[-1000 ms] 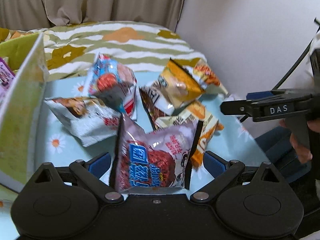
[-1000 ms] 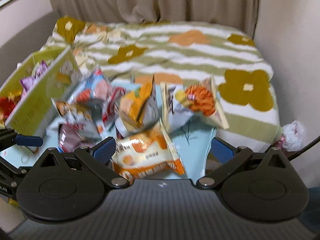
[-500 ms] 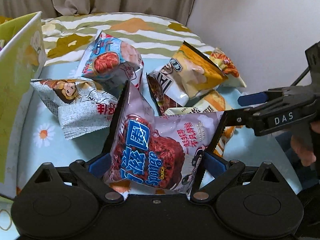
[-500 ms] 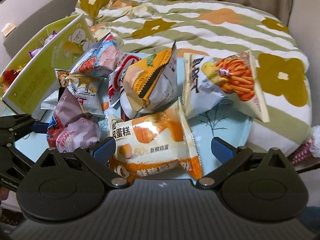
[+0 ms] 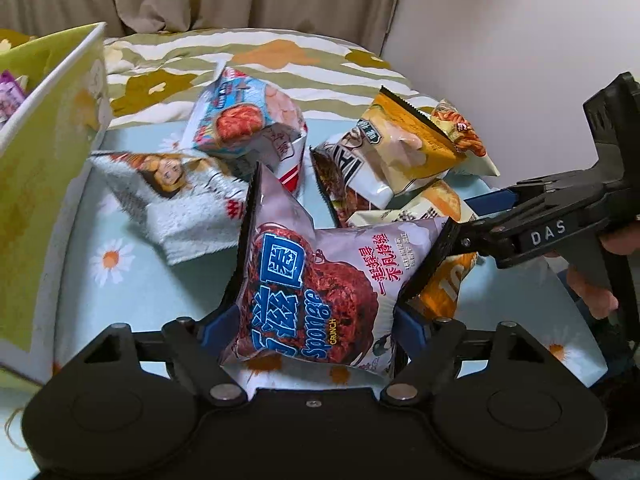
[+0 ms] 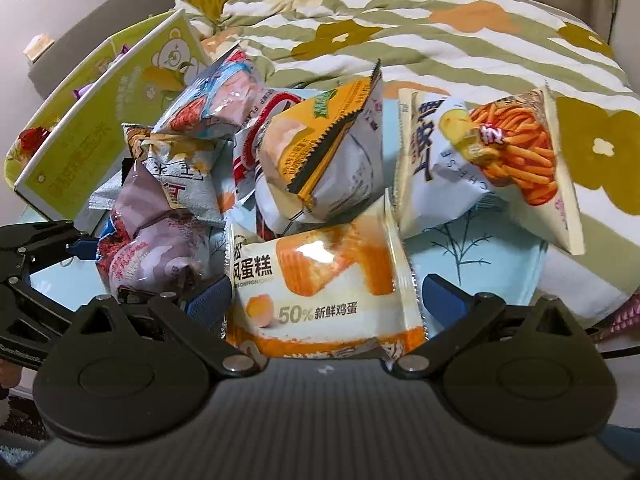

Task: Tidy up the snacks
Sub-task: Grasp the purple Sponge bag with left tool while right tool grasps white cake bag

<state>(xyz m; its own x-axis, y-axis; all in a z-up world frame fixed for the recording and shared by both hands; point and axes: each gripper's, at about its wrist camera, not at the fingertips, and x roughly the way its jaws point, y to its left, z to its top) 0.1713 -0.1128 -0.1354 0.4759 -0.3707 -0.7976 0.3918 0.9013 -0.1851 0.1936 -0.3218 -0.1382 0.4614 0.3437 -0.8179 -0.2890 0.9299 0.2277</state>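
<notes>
- A pale blue daisy-print table (image 5: 132, 292) stands against a striped, flowered quilt (image 6: 440, 36); a green box (image 5: 44, 184) sits at its left.
- Your left gripper (image 5: 316, 328) pinches the purple Sponge Crunch bag (image 5: 320, 284) near the table's front edge.
- Your right gripper (image 6: 326, 292) is spread wide around the orange chiffon cake pack (image 6: 324, 276), its fingers not touching it.

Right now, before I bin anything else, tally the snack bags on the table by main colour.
Purple bag: 1
Orange cake bag: 1
Yellow-and-white bag: 1
White fries bag: 1
Blue-and-pink bag: 1
Grey-white cartoon bag: 1
Total: 6 clearly separate; one or two more may be buried underneath.
</notes>
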